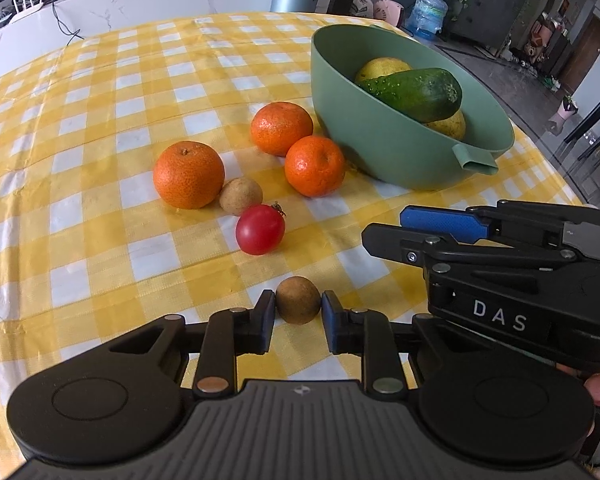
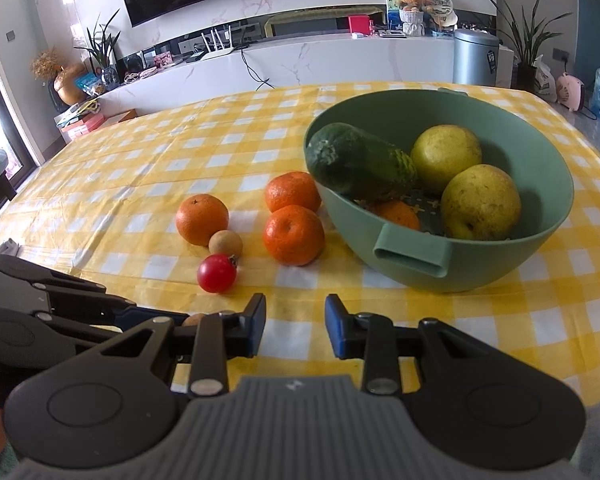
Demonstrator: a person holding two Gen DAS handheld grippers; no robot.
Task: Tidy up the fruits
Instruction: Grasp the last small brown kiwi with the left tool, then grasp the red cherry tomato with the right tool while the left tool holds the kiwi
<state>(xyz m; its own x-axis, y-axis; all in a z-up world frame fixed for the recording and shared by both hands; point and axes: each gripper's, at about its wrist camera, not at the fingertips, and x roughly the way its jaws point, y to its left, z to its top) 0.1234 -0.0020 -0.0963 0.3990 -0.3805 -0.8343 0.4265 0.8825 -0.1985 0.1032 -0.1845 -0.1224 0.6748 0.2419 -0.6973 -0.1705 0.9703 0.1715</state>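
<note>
Left wrist view, item one: left gripper [image 1: 298, 314], fingers clamped on a small brown round fruit [image 1: 298, 300] that rests on the yellow-checked surface [image 1: 100, 248]; we read the pads as touching it on both sides. We cannot name this fruit with certainty; it looks like a longan.

Item two: green bowl [image 1: 380, 148], our landmark, standing beyond the held fruit. It holds a cucumber [image 1: 416, 92], two pears [image 2: 480, 200] and, seen from the right wrist view, one more orange fruit low inside.

Item three: loose produce beside the bowl on its near-left flank: two mandarins [image 1: 314, 166] just beside its wall, a third mandarin [image 1: 188, 174] farther from it, a second brown fruit [image 1: 241, 196] touching that third one, and a cherry tomato [image 1: 260, 230] just in front.

Item four: right gripper [image 2: 296, 328], fingers apart with nothing between them, hanging in front of the bowl.

Handling note, our judgement: the fruit is small and round, so we lift straight up before swinging toward the bowl, keep the squeeze gentle, pass clear of the right gripper, and release low over the rim rather than dropping onto the pears.
</note>
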